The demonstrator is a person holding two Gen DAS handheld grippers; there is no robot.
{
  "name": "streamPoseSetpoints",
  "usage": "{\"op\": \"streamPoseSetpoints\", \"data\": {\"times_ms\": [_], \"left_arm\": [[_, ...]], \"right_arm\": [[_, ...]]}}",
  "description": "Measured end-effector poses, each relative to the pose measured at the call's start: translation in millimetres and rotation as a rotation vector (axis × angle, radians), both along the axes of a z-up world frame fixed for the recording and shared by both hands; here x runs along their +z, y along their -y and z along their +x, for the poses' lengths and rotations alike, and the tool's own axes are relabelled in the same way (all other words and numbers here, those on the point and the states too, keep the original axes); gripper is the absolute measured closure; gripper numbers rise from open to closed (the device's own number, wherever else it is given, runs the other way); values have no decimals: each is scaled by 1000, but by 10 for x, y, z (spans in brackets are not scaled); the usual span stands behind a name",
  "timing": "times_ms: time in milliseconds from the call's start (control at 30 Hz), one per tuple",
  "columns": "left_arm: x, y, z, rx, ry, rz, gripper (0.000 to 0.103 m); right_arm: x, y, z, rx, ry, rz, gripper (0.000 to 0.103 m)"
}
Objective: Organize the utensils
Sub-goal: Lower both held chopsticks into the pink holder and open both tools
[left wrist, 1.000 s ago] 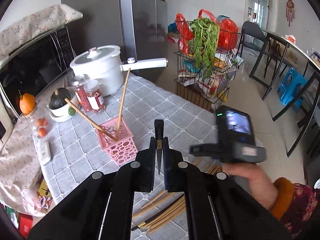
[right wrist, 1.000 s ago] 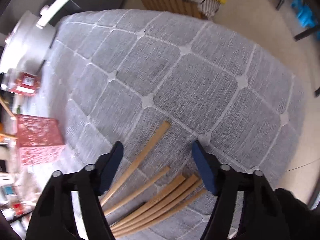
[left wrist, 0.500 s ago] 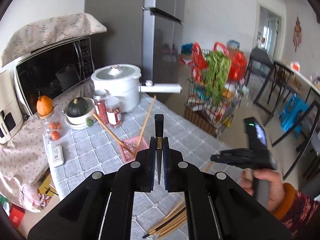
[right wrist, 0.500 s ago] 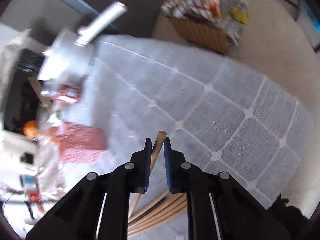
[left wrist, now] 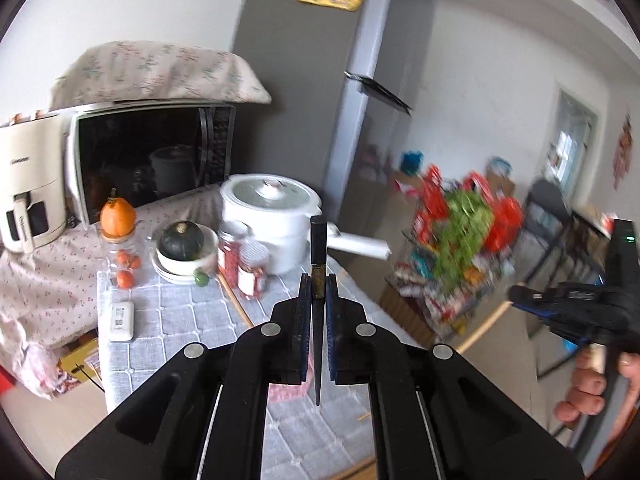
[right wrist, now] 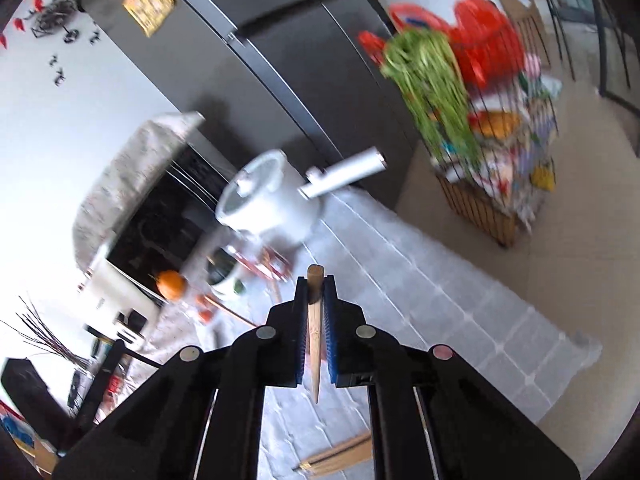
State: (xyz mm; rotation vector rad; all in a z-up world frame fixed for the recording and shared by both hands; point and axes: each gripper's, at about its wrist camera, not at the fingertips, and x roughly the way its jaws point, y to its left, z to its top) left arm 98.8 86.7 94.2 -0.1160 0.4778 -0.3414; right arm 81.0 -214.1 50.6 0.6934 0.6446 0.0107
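Left wrist view: left tongs (left wrist: 319, 280) clamped on a black chopstick (left wrist: 318, 264), which stands upright between the pads with its blunt end up and its tip down.
Right wrist view: right tongs (right wrist: 315, 282) clamped on a wooden chopstick (right wrist: 314, 320), upright between the blue pads, thick end up; their jaws have just been closing.
Right tongs from the left camera: at the right edge, held in a hand (left wrist: 592, 380), with the wooden stick slanting down and left from them.
Surface (left wrist: 188, 320): grey quilted cloth, below both tongs.
Loose chopsticks (right wrist: 340, 458): a small wooden bundle lying flat on the cloth, under the right tongs.
Pink holder (left wrist: 286, 390): mostly hidden behind the left tongs; one wooden stick (left wrist: 236, 300) leans out of that spot toward the jars (left wrist: 244, 266).
Pot (left wrist: 272, 216): white, lidded, long handle pointing right, behind the jars.
Bowl (left wrist: 184, 256): holds a dark green squash, left of the jars.
Microwave (left wrist: 152, 156): at the back, under a flowered cover.
Rack (right wrist: 492, 160): wire, on the floor past the surface, with greens and red bags.
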Motion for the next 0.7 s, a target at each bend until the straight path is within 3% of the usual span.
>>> {"op": "streamPoseSetpoints", "data": {"times_ms": [267, 433, 533, 700], "left_arm": [[-191, -131, 417, 145, 7, -79, 97], [-495, -104, 668, 152, -37, -93, 96], [-620, -84, 751, 142, -84, -88, 81], [-508, -118, 680, 143, -45, -80, 77]], "right_arm": [[253, -142, 282, 18, 90, 23, 95], [220, -254, 462, 17, 112, 12, 95], [161, -338, 599, 28, 104, 5, 95], [120, -516, 788, 44, 98, -58, 95]]}}
